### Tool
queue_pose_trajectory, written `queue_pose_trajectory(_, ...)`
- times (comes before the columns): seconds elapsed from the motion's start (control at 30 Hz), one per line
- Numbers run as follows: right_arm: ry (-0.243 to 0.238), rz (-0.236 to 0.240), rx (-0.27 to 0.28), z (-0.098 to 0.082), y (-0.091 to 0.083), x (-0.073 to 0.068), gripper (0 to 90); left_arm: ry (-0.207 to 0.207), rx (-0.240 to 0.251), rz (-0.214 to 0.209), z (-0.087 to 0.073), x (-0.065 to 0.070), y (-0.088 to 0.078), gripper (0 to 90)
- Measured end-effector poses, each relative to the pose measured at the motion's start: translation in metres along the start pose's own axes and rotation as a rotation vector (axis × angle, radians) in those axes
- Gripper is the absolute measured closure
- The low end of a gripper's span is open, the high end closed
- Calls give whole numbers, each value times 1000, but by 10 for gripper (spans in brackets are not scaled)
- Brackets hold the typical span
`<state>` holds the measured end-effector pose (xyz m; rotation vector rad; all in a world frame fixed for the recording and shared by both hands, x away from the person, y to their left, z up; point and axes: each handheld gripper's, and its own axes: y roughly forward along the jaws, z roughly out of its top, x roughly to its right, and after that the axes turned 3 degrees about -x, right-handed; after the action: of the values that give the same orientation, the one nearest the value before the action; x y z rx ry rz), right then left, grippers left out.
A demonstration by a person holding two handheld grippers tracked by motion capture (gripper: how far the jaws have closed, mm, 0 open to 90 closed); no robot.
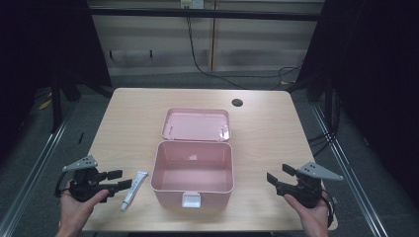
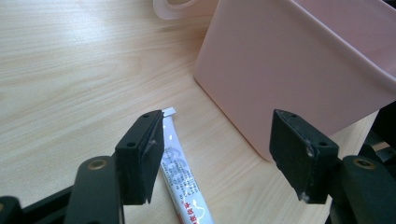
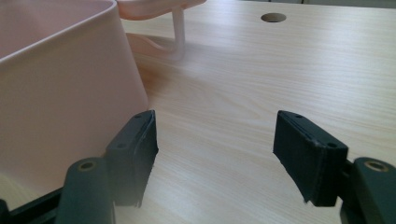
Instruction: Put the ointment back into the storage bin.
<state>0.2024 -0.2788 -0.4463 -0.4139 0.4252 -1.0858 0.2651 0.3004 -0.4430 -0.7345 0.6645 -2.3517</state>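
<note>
Tube: the white tube lies on the table's near left, just left of the open pink box.
Axis: it runs near-to-far, cap end toward you.
Nearer tongs: your left gripper, jaws spread wide and empty, tube beside its left jaw.
Right gripper: well apart beyond the box, jaws parted, holding nothing.

A white tube lies flat on the wooden table, just left of the pink box, with a small gap between them. It runs slantwise, its flat crimped end up toward the box and its cap end down near the table's front edge. Red and grey print runs along its body. The box stands open and empty, its lid laid back behind it.
</note>
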Motion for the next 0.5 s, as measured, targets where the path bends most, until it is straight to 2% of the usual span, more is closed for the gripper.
queue_pose_trajectory(0.17, 17, 11, -33, 0, -1, -1, 295, 15, -7, 0, 1, 2, 0, 383)
queue_pose_trajectory(0.33, 33, 52, -47, -1, -3, 0, 284, 32, -15, 5, 4, 6, -2, 416)
queue_pose_trajectory(0.47, 31, 45, -43, -1, -3, -2, 275, 55, -20, 5, 8, 11, -4, 422)
queue_pose_trajectory(0.5, 27, 36, -45, -1, -3, -3, 274, 47, -16, -1, 10, 11, -5, 422)
